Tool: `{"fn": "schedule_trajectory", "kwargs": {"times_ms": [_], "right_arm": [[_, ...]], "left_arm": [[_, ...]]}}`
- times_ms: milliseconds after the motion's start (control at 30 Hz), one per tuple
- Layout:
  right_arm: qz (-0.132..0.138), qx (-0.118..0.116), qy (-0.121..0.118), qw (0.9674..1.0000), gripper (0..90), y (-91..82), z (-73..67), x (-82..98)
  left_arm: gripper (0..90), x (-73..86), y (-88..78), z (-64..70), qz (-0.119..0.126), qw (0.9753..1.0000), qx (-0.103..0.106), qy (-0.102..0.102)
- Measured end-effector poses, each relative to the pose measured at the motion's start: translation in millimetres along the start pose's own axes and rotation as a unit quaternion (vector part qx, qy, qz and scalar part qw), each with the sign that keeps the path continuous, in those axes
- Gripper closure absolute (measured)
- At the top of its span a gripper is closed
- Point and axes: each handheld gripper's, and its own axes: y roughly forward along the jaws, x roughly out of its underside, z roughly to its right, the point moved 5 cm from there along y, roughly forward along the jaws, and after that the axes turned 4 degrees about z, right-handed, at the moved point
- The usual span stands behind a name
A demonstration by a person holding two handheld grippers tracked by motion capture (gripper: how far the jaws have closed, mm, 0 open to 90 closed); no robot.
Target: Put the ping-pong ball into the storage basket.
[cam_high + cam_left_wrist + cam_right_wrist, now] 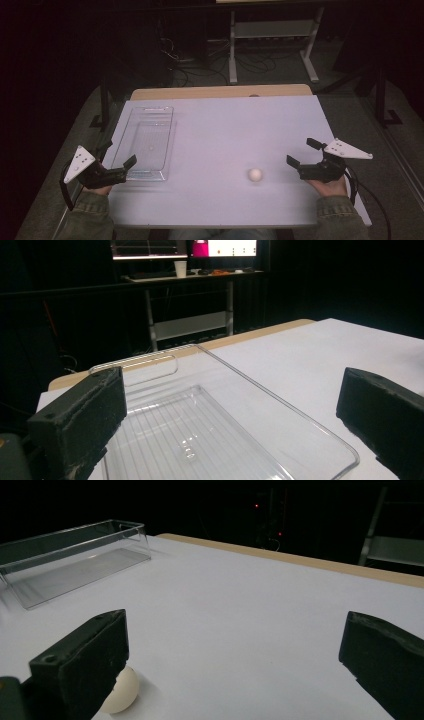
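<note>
**Q:** Dark room, pale surface: what lies on it, and where?

**A:** A small white ball rests on the near right part of the surface, just ahead of the right gripper and apart from it. A clear plastic tray stands at the far left, empty but for a glint on its ribbed floor, well apart from the ball. In the right gripper view the ball sits beside the left-hand jaw, partly hidden behind it.

**Q:** How is the ball likely to handle?

**A:** By its look, light and smooth, most likely a hollow table-tennis ball, though the pictures cannot confirm that. Such a thing rolls at a nudge and slips from pads that close off-centre; a thin shell could dent under hard pressure. The sound hold is across its widest girth, one pad on each side, closed gently.

**Q:** And the grippers?

**A:** Both are released. The right gripper's jaws stand wide apart with nothing between them, touching neither ball nor surface as far as can be told. The left gripper hovers at the near end of the tray, jaws spread to either side of it and holding nothing.
</note>
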Motion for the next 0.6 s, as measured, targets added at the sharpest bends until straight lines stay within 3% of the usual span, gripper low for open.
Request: {"fn": "schedule_trajectory", "kwargs": {"times_ms": [600], "right_arm": [[0.003, 0.001, -0.003, 1.0, 0.0, -1.6, -0.1, -0.9]], "left_arm": [[0.0, -8.2, 6.0, 3.9, -0.028, 0.9995, 0.012, 0.012]]}}
